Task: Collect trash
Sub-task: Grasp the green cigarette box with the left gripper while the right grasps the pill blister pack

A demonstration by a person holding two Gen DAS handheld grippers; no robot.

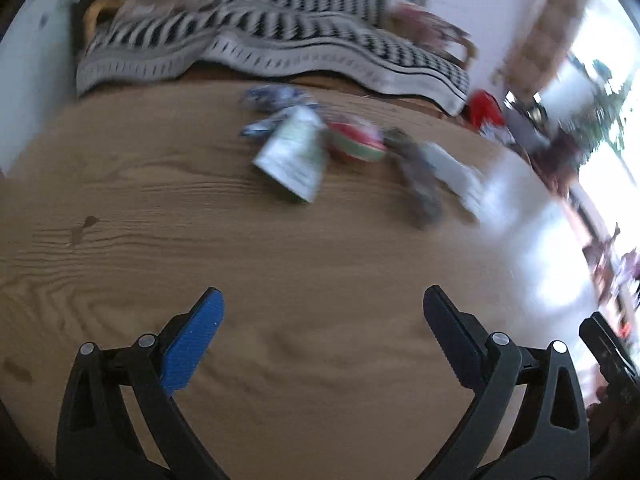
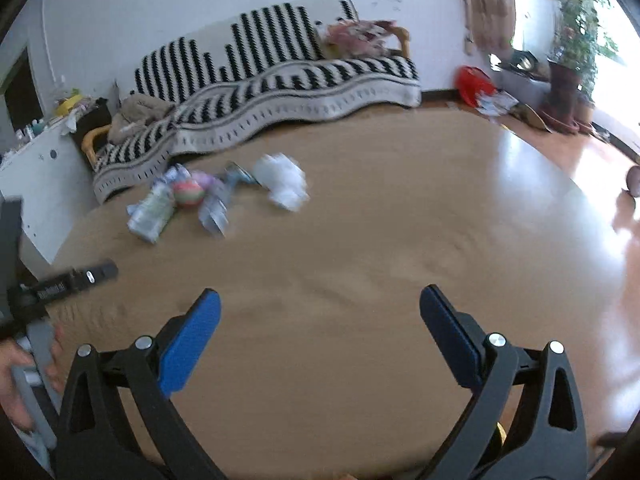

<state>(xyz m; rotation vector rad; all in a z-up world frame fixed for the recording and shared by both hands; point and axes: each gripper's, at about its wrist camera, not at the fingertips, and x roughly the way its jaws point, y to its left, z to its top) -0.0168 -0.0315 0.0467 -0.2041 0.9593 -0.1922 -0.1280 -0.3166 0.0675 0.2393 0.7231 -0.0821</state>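
Trash [image 2: 192, 200]: uncollected, heaped at 11 o'clock on counter [image 2: 360, 260]. Left gripper [image 1: 320, 336], right gripper [image 2: 318, 336]: jaws wide, empty. Collection judged not begun.

Daylight enters from a window [image 2: 560, 20] at upper right in both views, overexposed to white, and throws a broad glare patch across the right side of the wooden tabletop [image 1: 240, 264]. Left wrist view: heavy motion blur, trash pile [image 1: 320, 148] and striped sofa cover [image 1: 280, 40] smeared; right wrist view sharper, though the trash there is still soft. Fisheye bowing and dark vignette at all corners; shadows faint.
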